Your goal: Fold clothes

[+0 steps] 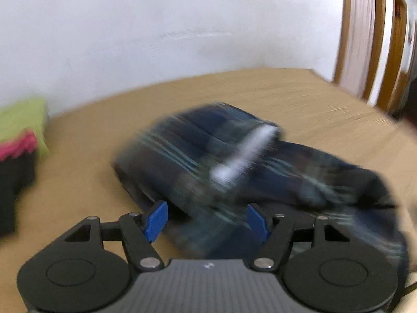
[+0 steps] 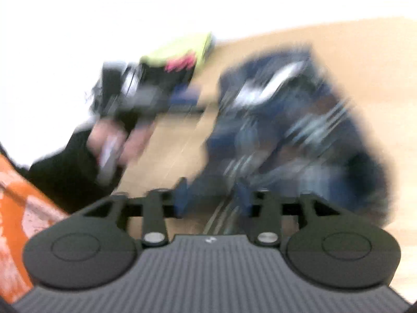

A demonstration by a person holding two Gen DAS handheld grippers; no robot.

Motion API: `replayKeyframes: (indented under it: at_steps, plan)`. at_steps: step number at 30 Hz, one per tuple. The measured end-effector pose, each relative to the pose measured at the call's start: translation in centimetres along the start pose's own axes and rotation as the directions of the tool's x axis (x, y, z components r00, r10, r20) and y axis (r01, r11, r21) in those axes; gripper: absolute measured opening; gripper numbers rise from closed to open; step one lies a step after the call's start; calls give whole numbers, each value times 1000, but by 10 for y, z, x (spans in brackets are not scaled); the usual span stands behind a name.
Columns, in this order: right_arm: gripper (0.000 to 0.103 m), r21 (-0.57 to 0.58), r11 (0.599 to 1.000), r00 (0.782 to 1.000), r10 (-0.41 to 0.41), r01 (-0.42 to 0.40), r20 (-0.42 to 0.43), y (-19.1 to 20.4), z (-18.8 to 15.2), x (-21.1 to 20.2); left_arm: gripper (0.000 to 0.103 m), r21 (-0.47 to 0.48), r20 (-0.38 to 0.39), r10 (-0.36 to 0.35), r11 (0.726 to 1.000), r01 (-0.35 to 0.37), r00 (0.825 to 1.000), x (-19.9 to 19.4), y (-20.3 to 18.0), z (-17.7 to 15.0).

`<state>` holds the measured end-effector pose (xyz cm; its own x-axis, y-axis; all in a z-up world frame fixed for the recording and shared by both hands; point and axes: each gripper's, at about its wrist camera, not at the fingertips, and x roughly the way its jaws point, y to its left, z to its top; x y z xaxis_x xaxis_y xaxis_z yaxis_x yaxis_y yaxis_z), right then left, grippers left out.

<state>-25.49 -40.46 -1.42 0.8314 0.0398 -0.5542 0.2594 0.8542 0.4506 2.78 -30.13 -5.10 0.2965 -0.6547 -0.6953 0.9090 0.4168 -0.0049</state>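
A tan, cloth-covered bed surface (image 1: 273, 96) fills the lower half of both views and runs back to a plain white wall (image 1: 156, 26); at the right edge of the left wrist view, wooden door frames (image 1: 375, 39) are cut off by the fisheye rim. Both pictures are smeared by motion, the right wrist view so heavily that edges and folds cannot be read there.

On the bed lies the dark navy plaid garment with pale blue-green stripes (image 1: 234, 161), bunched in a thick, partly folded heap, with a white label or strip (image 1: 247, 151) showing on top. Its exact kind cannot be told. Its near edge reaches between the blue fingertips of the left gripper (image 1: 207, 220), whose jaws stand spread wide, one pad on either side of the cloth, not closed on it.

In the right wrist view the same garment (image 2: 299, 120) spills from mid-frame down to the right gripper (image 2: 211, 195). Its blue pads appear apart with striped cloth running between them, but the blur hides whether they pinch it or merely straddle it.

A small stack of folded clothes, lime green over pink over black (image 1: 18, 143), sits at the left edge near the wall, well apart from the plaid heap and partly cut off. An orange patterned cloth (image 2: 13, 221) is cropped at the lower left of the right wrist view.
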Motion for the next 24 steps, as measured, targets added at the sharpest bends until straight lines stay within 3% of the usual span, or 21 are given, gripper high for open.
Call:
replayKeyframes:
  at_steps: [2,5,8,11,13,15,17,20,24]
  plan:
    - [76,-1,997,993,-76,76,88,-20,10,-13,69,-23,-39,-21,1000,20,999,0,-21,-15]
    - [76,1,974,966,-225,227,127,-58,22,-1,68,-29,-126,3,1000,-7,992,6,-54,-38]
    - [75,0,951,947,-309,310,90,-94,20,30,68,-24,-191,70,997,-76,979,12,-83,-56]
    - [68,-4,965,963,-260,261,-64,-119,6,60,68,-33,-217,171,983,-182,961,8,-107,-69]
    - [68,-33,980,971,-197,194,-139,-121,-13,67,68,-59,-206,212,972,-229,955,-3,-115,-74]
    - [68,-177,973,976,-174,150,-131,-107,-29,60,68,-116,-211,237,957,-265,948,-10,-117,-81]
    - [68,-243,965,979,-134,93,-155,-97,-36,51,68,-175,-221,262,937,-303,939,-19,-117,-90]
    - [69,-255,966,980,-77,29,-183,-96,-39,30,68,-228,-229,304,907,-354,925,-40,-114,-100]
    - [73,-262,965,993,-24,-8,-119,-112,-41,3,69,-209,-221,367,887,-412,903,-68,-116,-114]
